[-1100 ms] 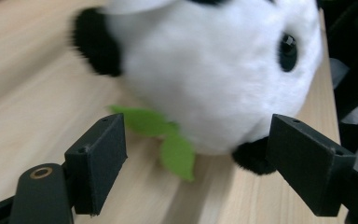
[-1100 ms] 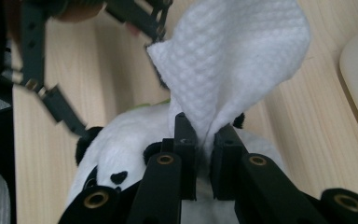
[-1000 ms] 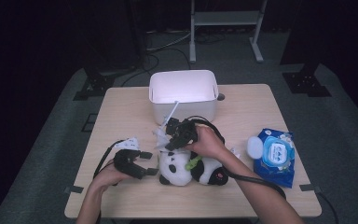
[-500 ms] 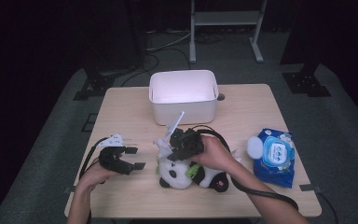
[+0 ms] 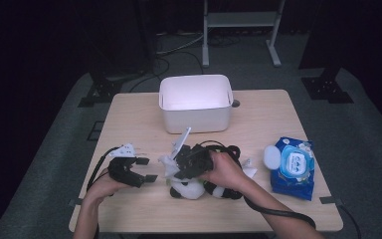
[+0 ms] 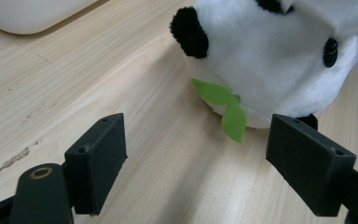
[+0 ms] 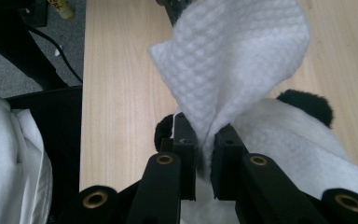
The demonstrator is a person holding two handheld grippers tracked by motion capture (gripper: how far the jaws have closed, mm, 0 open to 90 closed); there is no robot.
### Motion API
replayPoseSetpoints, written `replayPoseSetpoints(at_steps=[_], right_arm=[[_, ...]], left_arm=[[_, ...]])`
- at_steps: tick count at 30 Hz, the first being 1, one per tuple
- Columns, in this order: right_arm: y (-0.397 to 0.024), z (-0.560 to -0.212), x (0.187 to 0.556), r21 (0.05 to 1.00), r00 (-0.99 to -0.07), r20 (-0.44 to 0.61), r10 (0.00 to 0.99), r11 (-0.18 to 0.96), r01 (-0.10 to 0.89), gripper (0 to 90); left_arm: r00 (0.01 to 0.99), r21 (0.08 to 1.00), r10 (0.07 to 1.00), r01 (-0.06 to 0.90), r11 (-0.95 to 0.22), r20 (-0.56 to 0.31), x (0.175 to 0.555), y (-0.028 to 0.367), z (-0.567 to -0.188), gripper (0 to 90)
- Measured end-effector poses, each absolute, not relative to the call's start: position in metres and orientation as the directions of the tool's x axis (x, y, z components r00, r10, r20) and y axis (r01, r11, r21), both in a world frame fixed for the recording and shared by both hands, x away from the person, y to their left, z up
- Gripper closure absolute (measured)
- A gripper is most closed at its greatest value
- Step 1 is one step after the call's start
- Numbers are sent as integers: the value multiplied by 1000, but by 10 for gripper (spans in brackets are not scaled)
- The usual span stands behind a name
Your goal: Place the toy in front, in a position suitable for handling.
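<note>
While the right gripper (image 7: 204,154) clamps its two black jaws tight on a white embossed wet wipe (image 7: 233,60), the sheet fans upward from the pinch and hangs right over the black-and-white plush panda toy (image 5: 191,186), which lies on its side at the front middle of the light wooden table (image 5: 129,117). Over on the other side, the left gripper (image 6: 196,158) hangs spread wide, nothing between its pads, hovering low above the tabletop just beside the panda's head, the green felt leaf (image 6: 226,109) at the toy's neck sitting out ahead of the gap. Behind the toy stands a white rectangular plastic tub (image 5: 195,102), well apart. Off to the person's right lies a blue soft pack of wet wipes (image 5: 292,167), its round white lid flipped open, near the table's edge.
</note>
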State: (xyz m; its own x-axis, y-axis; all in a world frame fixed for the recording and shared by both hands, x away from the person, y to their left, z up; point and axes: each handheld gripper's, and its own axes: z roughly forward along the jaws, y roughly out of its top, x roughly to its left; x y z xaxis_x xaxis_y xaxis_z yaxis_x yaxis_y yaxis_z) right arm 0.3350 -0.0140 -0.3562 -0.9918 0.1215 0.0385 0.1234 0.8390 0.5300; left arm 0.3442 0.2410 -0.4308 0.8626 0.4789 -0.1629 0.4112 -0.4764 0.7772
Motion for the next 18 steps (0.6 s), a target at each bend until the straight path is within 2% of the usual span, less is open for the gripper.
replayPoseSetpoints(at_steps=[5,18], right_arm=[[-13,-366,333,525,-992,53,113,842,124,815],[-47,-357,330,544,-986,55,159,823,163,810]], left_arm=[[863,780,477,410,-472,-164,344,241,-430,188],[868,780,471,400,-481,-155,344,238,-428,188]])
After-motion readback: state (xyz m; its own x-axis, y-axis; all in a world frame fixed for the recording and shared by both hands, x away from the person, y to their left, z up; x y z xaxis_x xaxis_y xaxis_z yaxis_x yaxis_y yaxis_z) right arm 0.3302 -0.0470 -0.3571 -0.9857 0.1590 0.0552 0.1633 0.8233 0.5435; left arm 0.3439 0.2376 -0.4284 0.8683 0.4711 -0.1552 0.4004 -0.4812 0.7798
